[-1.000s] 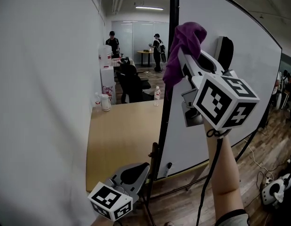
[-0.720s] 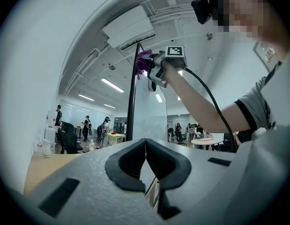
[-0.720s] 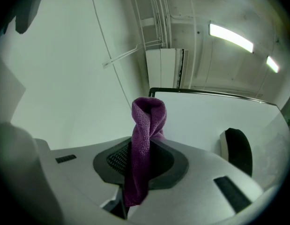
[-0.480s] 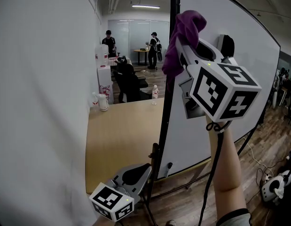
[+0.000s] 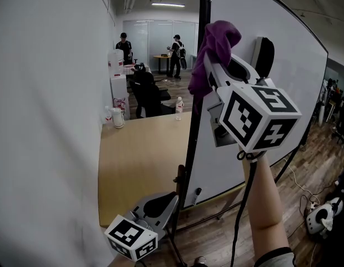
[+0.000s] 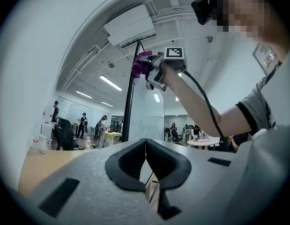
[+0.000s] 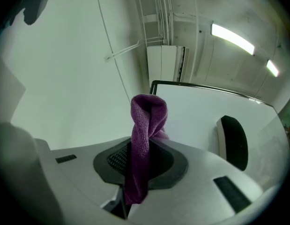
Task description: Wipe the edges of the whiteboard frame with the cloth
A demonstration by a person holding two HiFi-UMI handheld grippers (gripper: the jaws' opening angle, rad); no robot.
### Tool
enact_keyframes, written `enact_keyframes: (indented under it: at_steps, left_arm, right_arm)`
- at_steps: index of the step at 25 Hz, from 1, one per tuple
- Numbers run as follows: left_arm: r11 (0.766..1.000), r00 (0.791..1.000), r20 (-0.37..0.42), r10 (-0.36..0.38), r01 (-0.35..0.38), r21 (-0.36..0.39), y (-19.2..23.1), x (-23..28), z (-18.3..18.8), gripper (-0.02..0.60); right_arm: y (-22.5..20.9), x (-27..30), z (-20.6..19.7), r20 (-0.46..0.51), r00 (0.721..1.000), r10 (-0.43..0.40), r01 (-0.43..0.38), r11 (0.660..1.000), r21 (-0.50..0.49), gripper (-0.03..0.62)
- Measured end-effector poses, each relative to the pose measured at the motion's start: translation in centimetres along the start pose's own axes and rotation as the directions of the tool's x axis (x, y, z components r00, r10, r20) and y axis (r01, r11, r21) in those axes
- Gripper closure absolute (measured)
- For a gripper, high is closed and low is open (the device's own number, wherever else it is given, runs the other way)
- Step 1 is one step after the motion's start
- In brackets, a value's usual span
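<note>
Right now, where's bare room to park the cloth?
The cloth could go mid wooden table, bare between the wall and the whiteboard frame. The table's far edge is crowded: a bottle, a jug.

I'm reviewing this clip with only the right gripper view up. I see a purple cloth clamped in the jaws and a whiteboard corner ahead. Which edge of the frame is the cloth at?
Observer: In the head view, the purple cloth held by the right hand-held gripper sits at the black upright left edge of the whiteboard frame, high up near the top.
Operator: Where is the other gripper?
Observer: The left hand-held gripper hangs low, near the foot of that same upright and well below the cloth.
Operator: Is it holding anything?
Observer: No. Its own view shows the jaws together with nothing between them.
</note>
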State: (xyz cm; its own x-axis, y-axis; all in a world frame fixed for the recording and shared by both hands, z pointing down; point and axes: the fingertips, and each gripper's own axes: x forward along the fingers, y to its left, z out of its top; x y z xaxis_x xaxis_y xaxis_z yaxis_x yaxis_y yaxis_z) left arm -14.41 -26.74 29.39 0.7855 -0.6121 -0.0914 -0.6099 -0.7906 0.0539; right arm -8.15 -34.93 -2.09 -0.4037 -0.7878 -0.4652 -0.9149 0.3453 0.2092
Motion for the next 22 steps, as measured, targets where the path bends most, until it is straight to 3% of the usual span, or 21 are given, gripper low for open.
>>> enact_keyframes:
  at_steps: [22]
  left_arm:
    - [0.999,1.000,-0.014,-0.026,0.025,-0.041,-1.7,-1.1,-1.7,0.563]
  right_arm:
    - [1.6,-3.4,-7.0,-0.116,0.993,-0.009,0.014,0.999,0.044,0.526]
